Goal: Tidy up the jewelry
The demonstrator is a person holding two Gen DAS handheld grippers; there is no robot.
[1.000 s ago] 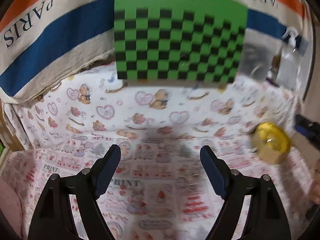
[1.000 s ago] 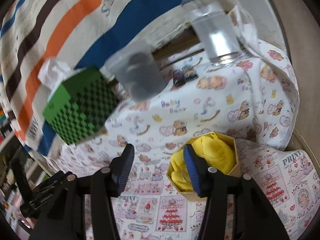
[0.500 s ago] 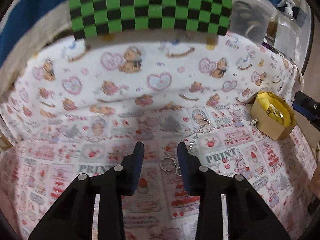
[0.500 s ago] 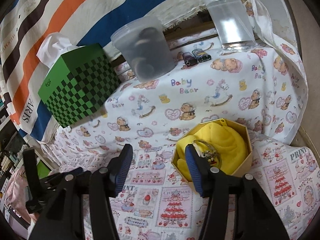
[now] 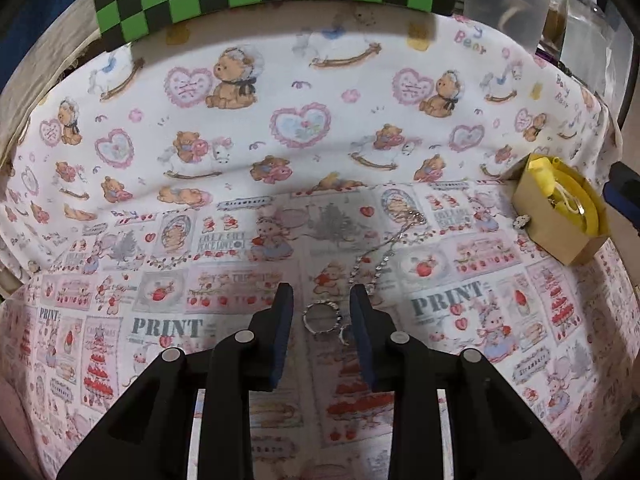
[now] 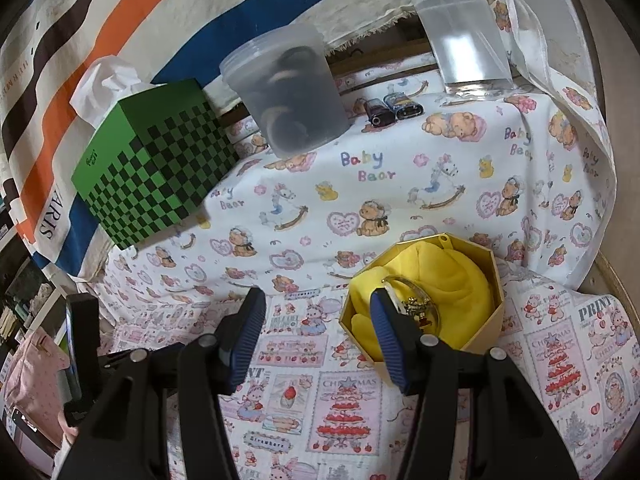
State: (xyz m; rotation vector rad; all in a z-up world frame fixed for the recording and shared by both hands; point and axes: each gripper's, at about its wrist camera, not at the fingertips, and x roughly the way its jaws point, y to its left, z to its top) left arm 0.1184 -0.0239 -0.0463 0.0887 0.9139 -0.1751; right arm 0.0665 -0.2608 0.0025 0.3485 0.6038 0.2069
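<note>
Framing the ring point(image 5: 321, 317) between parted jaws, my left gripper point(image 5: 321, 305) grips nothing; a chain point(image 5: 386, 246) trails from the ring toward the gift box point(image 5: 560, 222), and a small charm point(image 5: 521, 221) lies just beside that box. Right-wrist view: my right gripper point(image 6: 318, 312) hangs released beside the gift box point(image 6: 424, 300), where a bangle point(image 6: 416, 305) already rests. I judge the sorting partly done.

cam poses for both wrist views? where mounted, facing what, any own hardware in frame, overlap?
Left wrist: on the left tool, looking forward and down at a ring and chain on the cloth; its own two fingers show.
Right wrist: on the right tool, facing the yellow box; own fingers show, the other tool at the left edge.
Shared: yellow box, green checkered box, clear tub.
</note>
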